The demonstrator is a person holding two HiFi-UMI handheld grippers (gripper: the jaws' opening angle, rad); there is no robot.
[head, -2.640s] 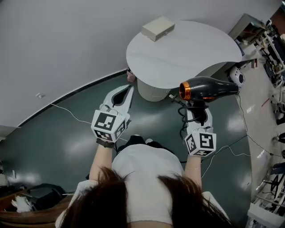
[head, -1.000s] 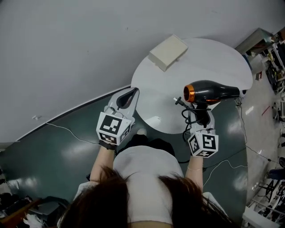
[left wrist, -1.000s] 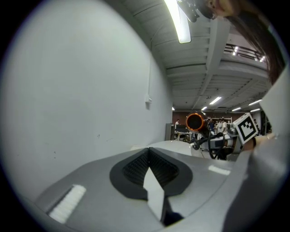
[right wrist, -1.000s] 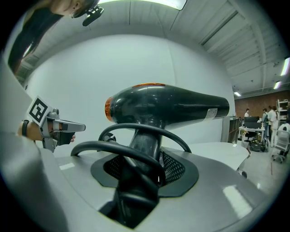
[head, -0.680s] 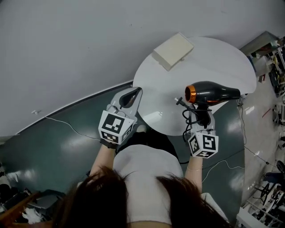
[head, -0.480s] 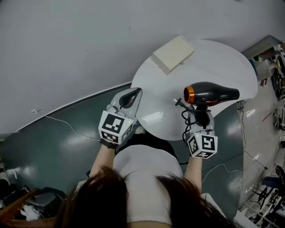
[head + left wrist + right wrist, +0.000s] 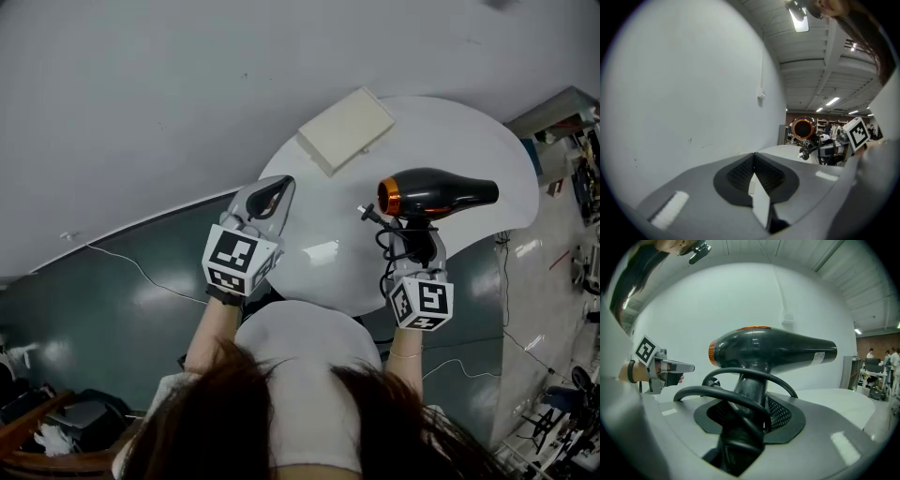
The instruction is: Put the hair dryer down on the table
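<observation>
Advancing over table [image 7: 450, 131] (hair dryer [image 7: 436, 192] gripped)

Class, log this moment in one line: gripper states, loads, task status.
left gripper: shut, empty | right gripper: shut on hair dryer handle | hair dryer: held over table, not set down

surface: round white table [image 7: 455, 131]; on it: flat pale box [image 7: 346, 129]; place: near the far-left rim
</observation>
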